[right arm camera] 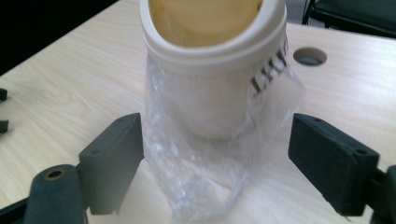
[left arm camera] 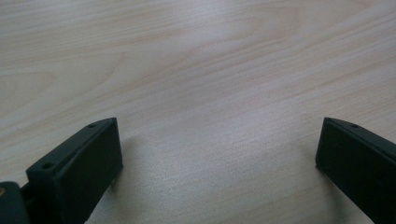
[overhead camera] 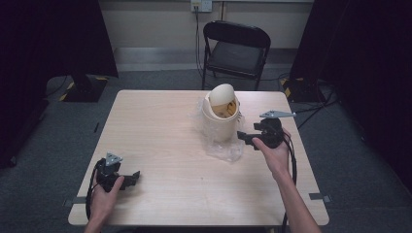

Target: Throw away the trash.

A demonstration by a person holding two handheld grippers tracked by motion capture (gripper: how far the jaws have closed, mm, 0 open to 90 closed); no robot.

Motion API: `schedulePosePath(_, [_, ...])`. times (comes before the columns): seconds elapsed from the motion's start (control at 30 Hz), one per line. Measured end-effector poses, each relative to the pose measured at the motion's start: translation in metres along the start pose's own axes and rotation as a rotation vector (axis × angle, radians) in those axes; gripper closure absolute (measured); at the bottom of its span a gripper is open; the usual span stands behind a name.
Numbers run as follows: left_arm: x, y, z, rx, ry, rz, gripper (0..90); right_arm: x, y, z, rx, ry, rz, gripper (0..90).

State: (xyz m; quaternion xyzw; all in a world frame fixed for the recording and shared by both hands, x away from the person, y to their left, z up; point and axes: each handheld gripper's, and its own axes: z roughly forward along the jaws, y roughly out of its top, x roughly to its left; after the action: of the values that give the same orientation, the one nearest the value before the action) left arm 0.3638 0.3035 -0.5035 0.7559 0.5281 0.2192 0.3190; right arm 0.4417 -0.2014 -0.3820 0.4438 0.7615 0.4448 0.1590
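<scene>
Our left gripper rests low on the table near our body, jaws spread wide with only bare wood between them; we judge it parked, well apart from the work. Ahead and to its right stands a cream bin with a swing lid, a clear plastic bag crumpled round its base. Our right gripper is just beside that bag, jaws wide and holding nothing. From this gripper the bin sits straight ahead, bag folds between the jaws, so we seem poised to pinch the plastic.
</scene>
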Motion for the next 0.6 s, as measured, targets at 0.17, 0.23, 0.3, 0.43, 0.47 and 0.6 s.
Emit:
schedulePosePath(0.17, [0.0,0.0,0.0,-0.002,0.001,-0.003,0.0,-0.003,-0.018,-0.008,0.008,-0.001,0.021,17.0])
schedulePosePath(0.23, [0.0,0.0,0.0,-0.002,0.001,-0.003,0.0,-0.003,-0.025,-0.011,0.01,-0.011,0.025,17.0])
schedulePosePath(0.3, [0.0,0.0,0.0,-0.001,0.001,-0.003,0.0,-0.004,-0.032,-0.014,0.016,-0.016,0.023,17.5])
schedulePosePath(0.43, [0.0,0.0,0.0,-0.001,0.001,-0.003,0.0,-0.009,-0.052,-0.018,0.022,-0.021,0.046,17.3])
schedulePosePath(0.47, [0.0,0.0,0.0,-0.003,0.001,-0.005,0.0,-0.01,-0.056,-0.018,0.026,-0.021,0.045,17.3])
schedulePosePath(0.6, [-0.001,0.0,0.0,-0.002,0.003,-0.011,0.0,-0.012,-0.07,-0.023,0.039,-0.028,0.058,17.3])
